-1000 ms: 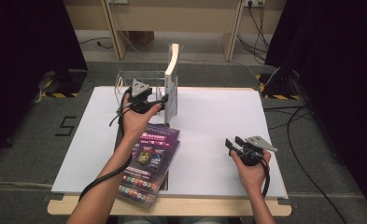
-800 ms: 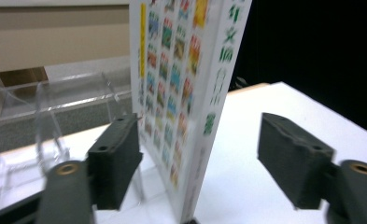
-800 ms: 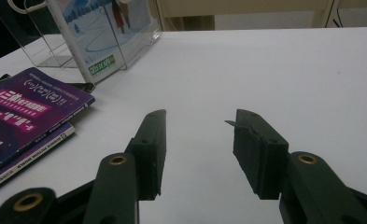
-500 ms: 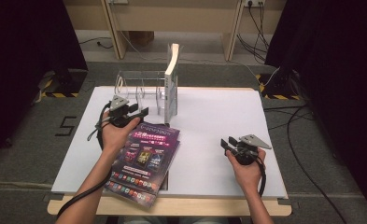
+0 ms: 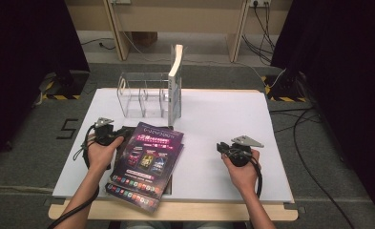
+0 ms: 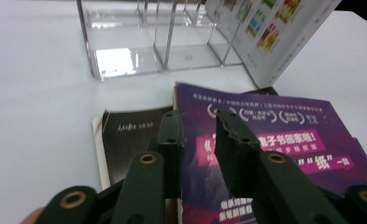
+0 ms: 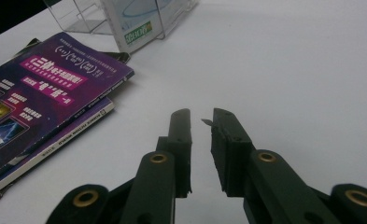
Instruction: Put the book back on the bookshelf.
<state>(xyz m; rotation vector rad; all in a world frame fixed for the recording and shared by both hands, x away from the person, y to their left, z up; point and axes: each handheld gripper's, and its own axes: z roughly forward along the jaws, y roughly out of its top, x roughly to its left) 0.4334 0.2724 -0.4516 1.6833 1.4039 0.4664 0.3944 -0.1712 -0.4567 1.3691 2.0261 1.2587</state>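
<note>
A stack of magazines lies at the front left of the white table (image 5: 223, 114), topped by a purple magazine (image 5: 149, 152) (image 6: 274, 140) (image 7: 36, 93). A black-covered booklet (image 6: 130, 135) sticks out beneath it. My left gripper (image 5: 127, 132) (image 6: 197, 126) hovers over the stack's left edge. Its jaws have just been closing to a narrow gap with nothing between them. Behind stands a clear acrylic organizer (image 5: 140, 95) (image 6: 148, 51) with a white book (image 5: 175, 86) (image 6: 270, 32) upright in its right end. My right gripper (image 5: 220, 147) (image 7: 202, 121) sits over bare table to the right, jaws also just closing, with nothing between them.
The table's wooden front edge (image 5: 185, 211) runs below the stack. Cables (image 5: 314, 157) trail over the grey floor to the right, and a wooden frame (image 5: 118, 28) stands behind the table. Bare white surface lies between the stack and my right gripper.
My left gripper has left the upright book at the organizer and come forward, left and down to the stack's left edge. My right gripper has shifted slightly left.
</note>
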